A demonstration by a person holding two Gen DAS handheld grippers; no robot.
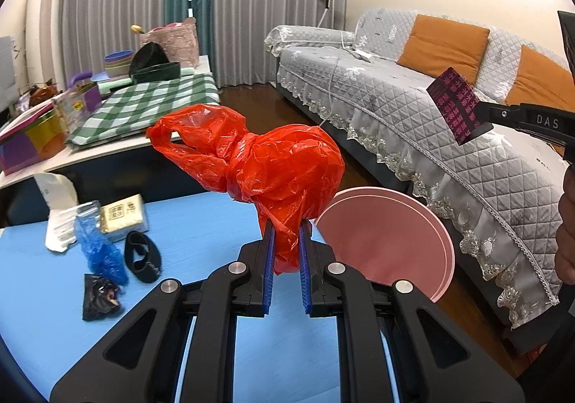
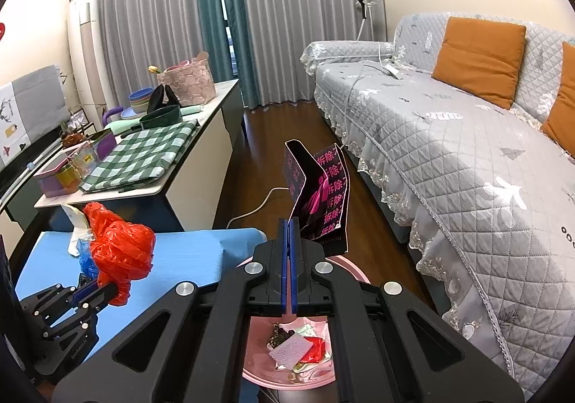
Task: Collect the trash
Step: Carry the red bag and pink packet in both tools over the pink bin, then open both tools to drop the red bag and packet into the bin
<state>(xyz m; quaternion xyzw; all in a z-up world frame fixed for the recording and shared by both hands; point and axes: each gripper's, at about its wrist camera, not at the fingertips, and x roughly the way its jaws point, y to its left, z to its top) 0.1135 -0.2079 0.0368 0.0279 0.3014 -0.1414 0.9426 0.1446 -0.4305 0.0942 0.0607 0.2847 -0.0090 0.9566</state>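
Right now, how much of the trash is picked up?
Partly done. The pink bin already holds scraps. In hand: the left gripper is shut on a red bag, and the right gripper pinches a black-and-pink wrapper above the bin. Left on the blue table: a blue bag, a black band, a black wrapper, a tissue pack and white packaging.

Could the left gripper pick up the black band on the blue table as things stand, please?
Probably not yet: the left gripper is shut on the red bag; the black band itself lies uncovered.

Two claw-mounted views, both toward sofa (image 1: 413,108)
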